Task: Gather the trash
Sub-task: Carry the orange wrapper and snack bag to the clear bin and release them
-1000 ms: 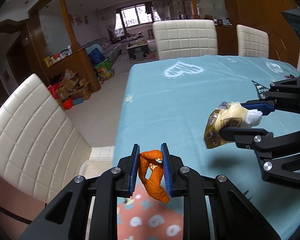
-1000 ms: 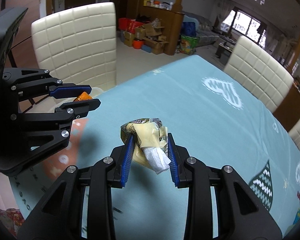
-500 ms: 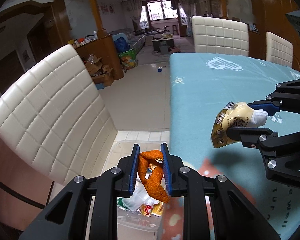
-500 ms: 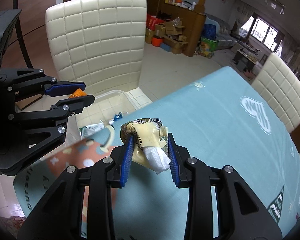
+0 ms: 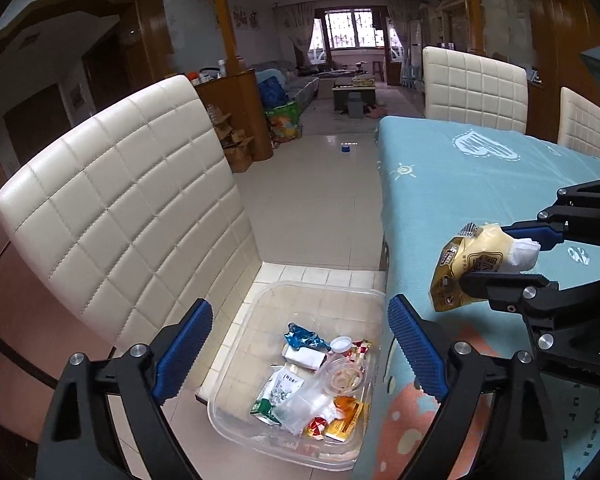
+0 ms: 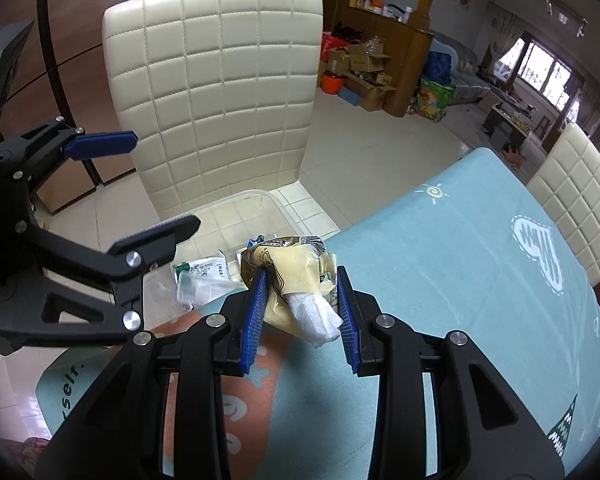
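Both tongs checked. Left gripper (image 5: 298, 338) stands wide and empty above the clear plastic bin (image 5: 256, 308) on the tiled floor. Right gripper (image 6: 300, 316) is clamped on a crumpled yellow snack wrapper (image 6: 296, 276) with a white tissue wad (image 6: 316, 318) tucked in, held over the table edge (image 6: 440, 280), not over the bin. We judge the next step is to carry the wrapper leftward past the tablecloth until it is squarely above the bin's litter (image 5: 320, 392), then release low, so nothing lands on the floor.
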Demonstrator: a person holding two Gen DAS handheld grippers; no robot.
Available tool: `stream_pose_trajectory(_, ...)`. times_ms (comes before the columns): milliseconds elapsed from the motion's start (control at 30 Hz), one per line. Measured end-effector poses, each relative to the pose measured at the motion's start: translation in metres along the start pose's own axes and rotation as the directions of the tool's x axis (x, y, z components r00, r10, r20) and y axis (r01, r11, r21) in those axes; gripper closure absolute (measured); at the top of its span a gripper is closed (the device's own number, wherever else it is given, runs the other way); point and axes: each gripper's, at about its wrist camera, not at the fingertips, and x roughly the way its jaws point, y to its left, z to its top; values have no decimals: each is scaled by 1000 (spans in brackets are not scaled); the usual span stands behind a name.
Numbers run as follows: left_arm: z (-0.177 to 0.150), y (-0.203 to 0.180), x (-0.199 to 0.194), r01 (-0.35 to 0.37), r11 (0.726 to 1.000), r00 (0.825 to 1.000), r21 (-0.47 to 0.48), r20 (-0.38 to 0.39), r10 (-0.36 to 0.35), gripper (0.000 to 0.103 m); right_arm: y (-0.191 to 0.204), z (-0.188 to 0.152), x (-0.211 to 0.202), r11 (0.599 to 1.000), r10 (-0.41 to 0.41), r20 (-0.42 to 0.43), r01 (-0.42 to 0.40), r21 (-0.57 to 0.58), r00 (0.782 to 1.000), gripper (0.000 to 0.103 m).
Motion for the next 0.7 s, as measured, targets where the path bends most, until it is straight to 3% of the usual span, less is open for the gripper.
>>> stream_pose_trajectory(567, -16, 31, -8, -67, 997, 998, -32, -19, 66, 16, 22, 19, 19, 998, 47, -6, -48, -33, 999, 65)
stream_pose_trajectory(700, -17, 39, -8, -75, 996, 997, -50, -25, 74, 16, 24, 24, 20, 998, 66, 12, -65, -20, 998, 60)
